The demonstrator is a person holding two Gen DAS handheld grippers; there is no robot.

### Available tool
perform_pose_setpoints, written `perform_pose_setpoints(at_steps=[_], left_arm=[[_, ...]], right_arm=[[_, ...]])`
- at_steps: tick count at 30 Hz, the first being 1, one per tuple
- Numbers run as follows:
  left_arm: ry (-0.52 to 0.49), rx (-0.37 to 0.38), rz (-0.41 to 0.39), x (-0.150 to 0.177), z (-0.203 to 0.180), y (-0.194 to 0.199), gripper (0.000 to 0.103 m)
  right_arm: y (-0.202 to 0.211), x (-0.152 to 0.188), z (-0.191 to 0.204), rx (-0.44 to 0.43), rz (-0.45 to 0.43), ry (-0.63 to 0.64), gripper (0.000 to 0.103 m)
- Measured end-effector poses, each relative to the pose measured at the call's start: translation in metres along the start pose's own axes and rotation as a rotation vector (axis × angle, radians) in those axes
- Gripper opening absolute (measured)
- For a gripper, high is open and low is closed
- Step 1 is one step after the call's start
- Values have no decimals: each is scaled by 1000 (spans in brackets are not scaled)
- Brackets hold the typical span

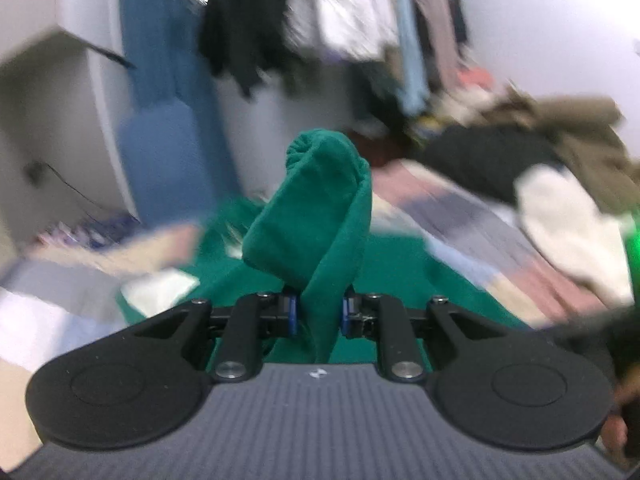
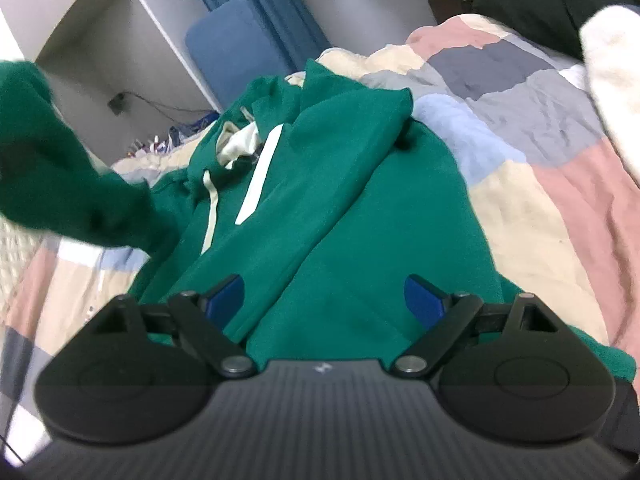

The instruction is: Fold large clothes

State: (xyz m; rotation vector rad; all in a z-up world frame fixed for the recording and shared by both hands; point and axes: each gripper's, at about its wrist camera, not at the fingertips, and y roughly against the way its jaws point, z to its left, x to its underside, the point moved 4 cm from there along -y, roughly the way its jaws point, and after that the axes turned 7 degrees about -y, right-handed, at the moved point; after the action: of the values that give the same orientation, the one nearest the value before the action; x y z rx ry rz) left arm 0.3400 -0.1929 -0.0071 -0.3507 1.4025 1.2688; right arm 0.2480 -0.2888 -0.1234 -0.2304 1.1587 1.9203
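One green hoodie (image 2: 344, 200) is lying spread on a patchwork quilt (image 2: 540, 184). The left gripper (image 1: 319, 316) is pinching a sleeve (image 1: 316, 208) between narrow jaws, and the cuff is flopping limply above them. The right gripper (image 2: 324, 296) is hovering wide and empty over the hoodie's near hem. The fleece is looking soft, thick and fairly light, so gripping at seams, cuffs or hem corners seems best.

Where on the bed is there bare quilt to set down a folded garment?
Bare patchwork quilt lies right of the green hoodie, bordered farther right by a white garment. A narrower strip lies under the lifted green sleeve. The dark clothes pile crowds the far end.
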Motion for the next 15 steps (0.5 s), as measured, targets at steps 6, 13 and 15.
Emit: perform_pose_setpoints(at_steps=[6, 13, 15], left_arm=[[101, 98, 137, 59, -40, -30, 25], [248, 208, 186, 124, -19, -12, 74], [294, 225, 176, 138, -10, -5, 76]], right_arm=[[0, 0, -12, 11, 1, -29, 88], [-3, 0, -13, 3, 1, -36, 88], [-4, 2, -10, -26, 8, -35, 88]])
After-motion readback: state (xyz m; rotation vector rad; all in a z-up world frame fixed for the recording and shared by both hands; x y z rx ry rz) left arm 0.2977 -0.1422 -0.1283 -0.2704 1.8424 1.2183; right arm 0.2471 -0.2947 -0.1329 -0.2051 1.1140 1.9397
